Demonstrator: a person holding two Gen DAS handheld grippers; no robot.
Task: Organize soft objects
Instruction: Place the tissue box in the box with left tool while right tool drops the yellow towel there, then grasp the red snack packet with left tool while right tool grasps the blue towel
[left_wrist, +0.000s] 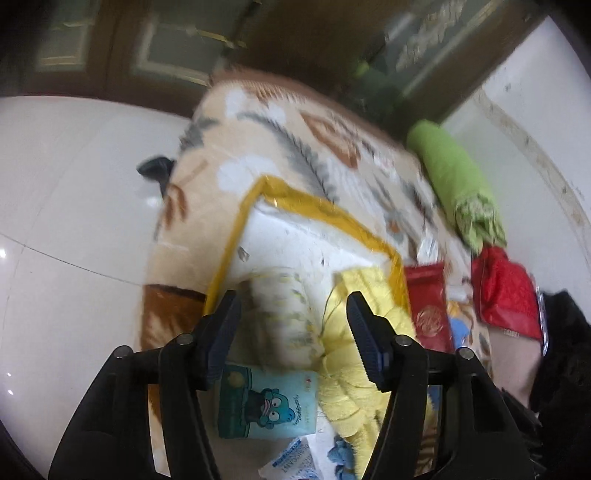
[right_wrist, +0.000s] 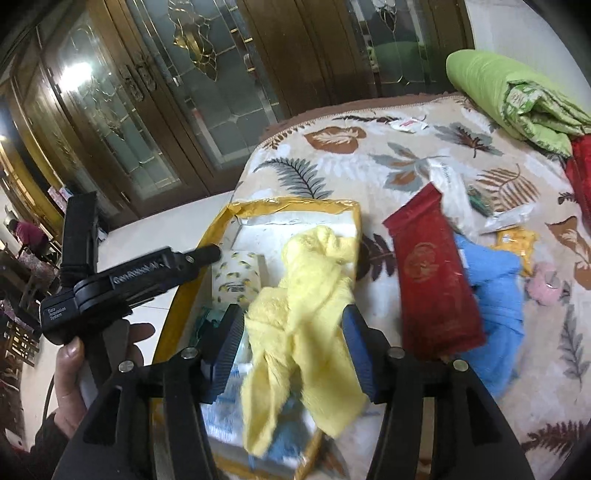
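Note:
A yellow towel (right_wrist: 306, 295) lies crumpled in a white box with yellow-taped rims (right_wrist: 295, 206) on the bed, one end hanging over the box's near edge. My right gripper (right_wrist: 291, 314) is open, its pads on either side of the towel without pressing it. In the left wrist view my left gripper (left_wrist: 291, 299) is open above the box (left_wrist: 236, 236), with the towel (left_wrist: 351, 362) under its right finger. The box also holds a lemon-print roll (right_wrist: 236, 273) and a teal cartoon tissue pack (left_wrist: 266, 402). A hand (right_wrist: 70, 380) holds the left gripper (right_wrist: 210, 254) over the box's left rim.
A leaf-print blanket (right_wrist: 369, 147) covers the bed. Right of the box lie a red pouch (right_wrist: 432, 280), a blue cloth (right_wrist: 495, 295) and small packets. A green rolled blanket (right_wrist: 491, 81) and a red quilted bag (left_wrist: 506, 291) sit further right. White tiled floor (left_wrist: 74, 221) and glazed wooden doors lie beyond.

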